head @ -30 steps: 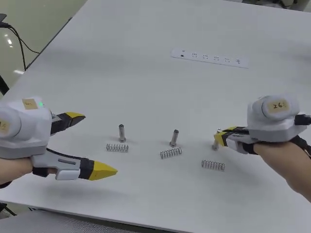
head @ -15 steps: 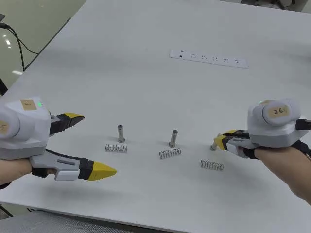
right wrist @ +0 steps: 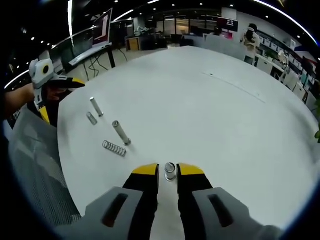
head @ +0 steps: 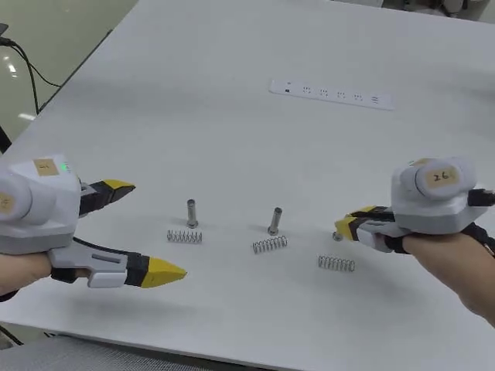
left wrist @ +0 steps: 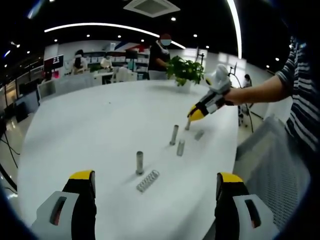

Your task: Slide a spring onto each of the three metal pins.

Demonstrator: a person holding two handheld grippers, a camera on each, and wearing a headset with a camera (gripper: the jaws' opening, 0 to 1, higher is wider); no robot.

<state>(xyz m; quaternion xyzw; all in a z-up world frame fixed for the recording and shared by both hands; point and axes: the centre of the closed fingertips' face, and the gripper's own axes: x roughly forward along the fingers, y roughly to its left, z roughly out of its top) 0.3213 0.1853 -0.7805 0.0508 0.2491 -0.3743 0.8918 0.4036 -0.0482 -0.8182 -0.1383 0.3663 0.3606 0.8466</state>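
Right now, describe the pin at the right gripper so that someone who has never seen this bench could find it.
On the white table stands a row of three upright metal pins, each with a spring lying beside it. The one meant is the end pin, the only one between the right gripper's fingers.

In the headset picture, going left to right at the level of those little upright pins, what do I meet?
White, yellow-tipped left tool → short upright metal pin → second upright metal pin → white, yellow-tipped right tool.
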